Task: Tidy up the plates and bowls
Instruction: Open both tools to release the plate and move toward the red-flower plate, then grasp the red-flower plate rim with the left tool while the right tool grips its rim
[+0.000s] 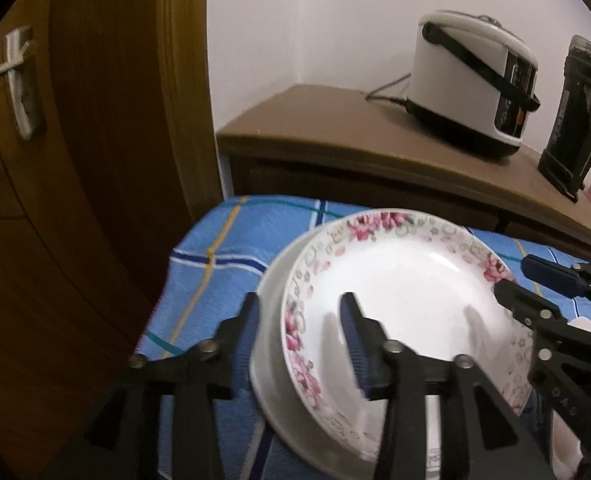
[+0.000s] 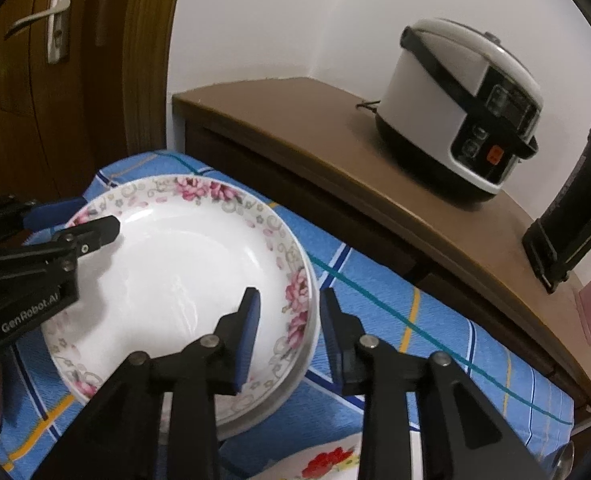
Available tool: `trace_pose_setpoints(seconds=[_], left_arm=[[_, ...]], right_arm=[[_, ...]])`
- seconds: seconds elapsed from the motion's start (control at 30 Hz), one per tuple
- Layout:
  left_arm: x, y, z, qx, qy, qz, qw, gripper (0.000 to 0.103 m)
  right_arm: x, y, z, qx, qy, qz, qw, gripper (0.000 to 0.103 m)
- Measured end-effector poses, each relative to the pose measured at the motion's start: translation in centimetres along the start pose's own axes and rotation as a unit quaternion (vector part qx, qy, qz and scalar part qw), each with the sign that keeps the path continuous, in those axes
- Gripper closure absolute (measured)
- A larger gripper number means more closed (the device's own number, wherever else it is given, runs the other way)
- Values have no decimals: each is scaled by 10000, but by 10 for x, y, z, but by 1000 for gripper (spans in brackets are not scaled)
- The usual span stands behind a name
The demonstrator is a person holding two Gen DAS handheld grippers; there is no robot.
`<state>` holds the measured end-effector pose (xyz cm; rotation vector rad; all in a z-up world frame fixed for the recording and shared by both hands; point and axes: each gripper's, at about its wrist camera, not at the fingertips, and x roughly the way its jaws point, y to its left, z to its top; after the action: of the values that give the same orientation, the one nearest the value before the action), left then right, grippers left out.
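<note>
Floral plate [image 2: 183, 264] atop white dish [image 1: 269, 360], rims between both parted tools' [image 1: 301, 320] [image 2: 289, 320] pads, apparently untouched.

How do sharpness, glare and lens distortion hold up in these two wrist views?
Left wrist: soft motion blur on the floral plate and left gripper; finger shadows on the plate; door frame bows. Right wrist: sharper, faint glare in the plate's well; cabinet edge curves; corners vignetted black in both.
</note>
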<state>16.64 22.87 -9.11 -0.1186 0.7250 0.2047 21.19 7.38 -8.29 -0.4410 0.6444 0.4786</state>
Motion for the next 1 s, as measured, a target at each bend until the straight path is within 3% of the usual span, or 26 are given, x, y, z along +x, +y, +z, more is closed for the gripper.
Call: trace_pose_setpoints(seconds=[0.43,1.0], left_arm=[[-12,-8,1,195,-251,193,9993,51],[-52,-49,-13,399,-369,-128,9984,51]], right_arm=[[-64,-43,-33,667,-413,-138,9968,59],[-97,-91,-87,1242,-232,-651,9898,59]])
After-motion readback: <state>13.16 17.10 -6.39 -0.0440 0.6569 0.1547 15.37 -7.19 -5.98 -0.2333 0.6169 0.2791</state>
